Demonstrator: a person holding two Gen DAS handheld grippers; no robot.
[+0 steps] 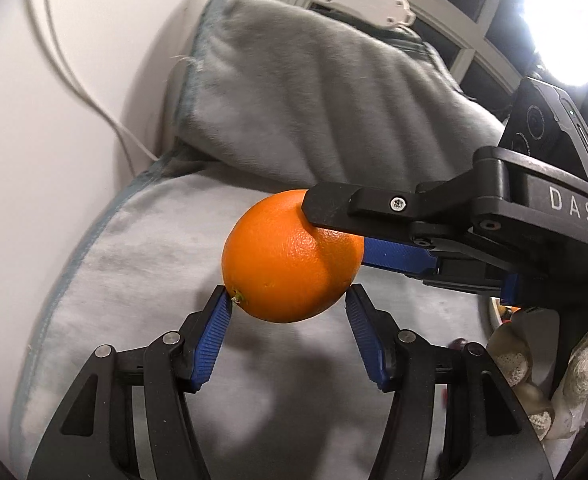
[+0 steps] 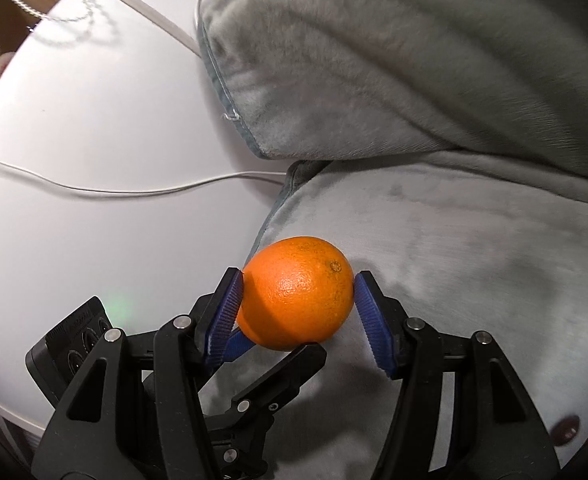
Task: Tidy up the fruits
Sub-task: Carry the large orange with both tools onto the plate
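Both tools grip one orange (image 1: 290, 258) at once, and it hangs clear of the cloth beneath. The left hand-held gripper (image 1: 288, 302) is clenched on the fruit: its blue pads (image 1: 214, 336) press the lower flanks, the near-left pad touching just beside the small green stem scar. The right hand-held gripper (image 2: 297, 298) is likewise clamped on the orange (image 2: 296, 294), one ribbed pad on each side, so the fruit sits right at both sets of fingertips. In the left wrist view the right tool reaches in from the right, its black upper finger lying over the top of the fruit; a gloved hand (image 1: 574, 380) shows below it at the right edge. In the right wrist view the left tool's fingers come up from below and touch the underside of the orange. Beyond and under the fruit lies a grey fleece blanket (image 2: 474, 248), folded into a thick roll farther off. To the left of the blanket is a white counter (image 2: 94, 140) crossed by a thin white cable (image 2: 134, 191).
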